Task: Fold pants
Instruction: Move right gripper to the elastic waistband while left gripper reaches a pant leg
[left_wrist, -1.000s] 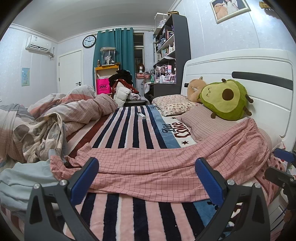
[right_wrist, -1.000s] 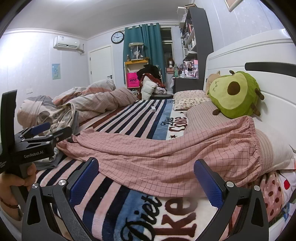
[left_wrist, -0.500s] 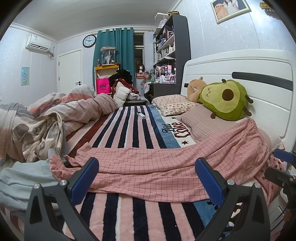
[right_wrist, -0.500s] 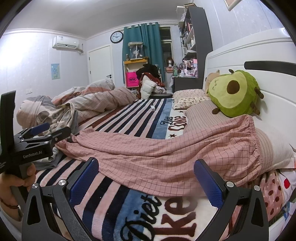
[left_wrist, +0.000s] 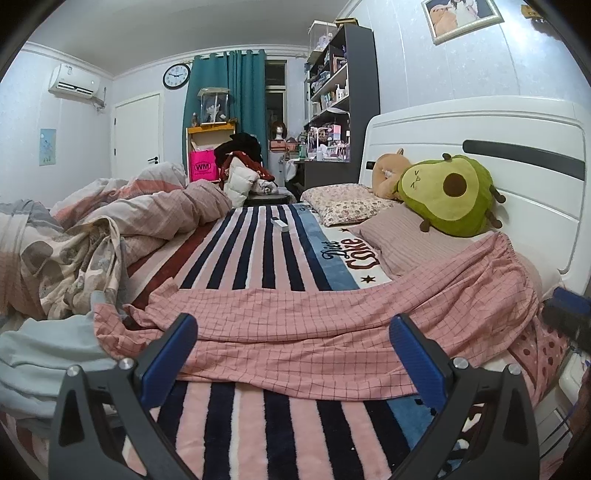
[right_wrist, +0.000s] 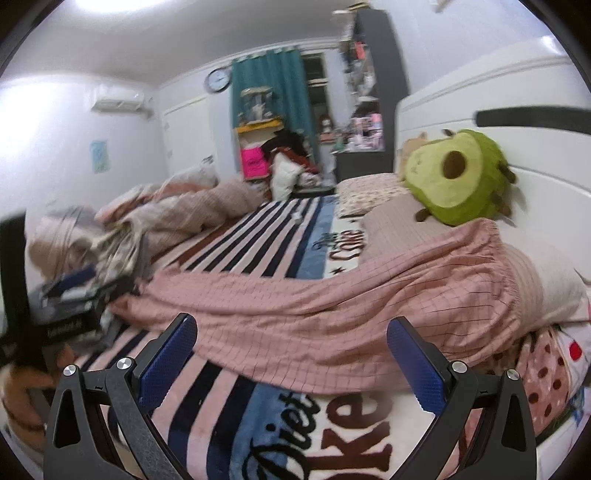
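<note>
2 hand-held grippers, both spread wide, holding nothing: left hand-held gripper and right hand-held gripper hover just above the striped blanket. Pink checked pants lie flat across the bed, waistband up on the pillow beside the avocado plush. Right view blurred.

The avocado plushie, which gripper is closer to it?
Right. The right gripper hovers open by the pants' waistband end, below the avocado plushie. The left gripper is open too, farther down the bed toward the pant legs.
</note>
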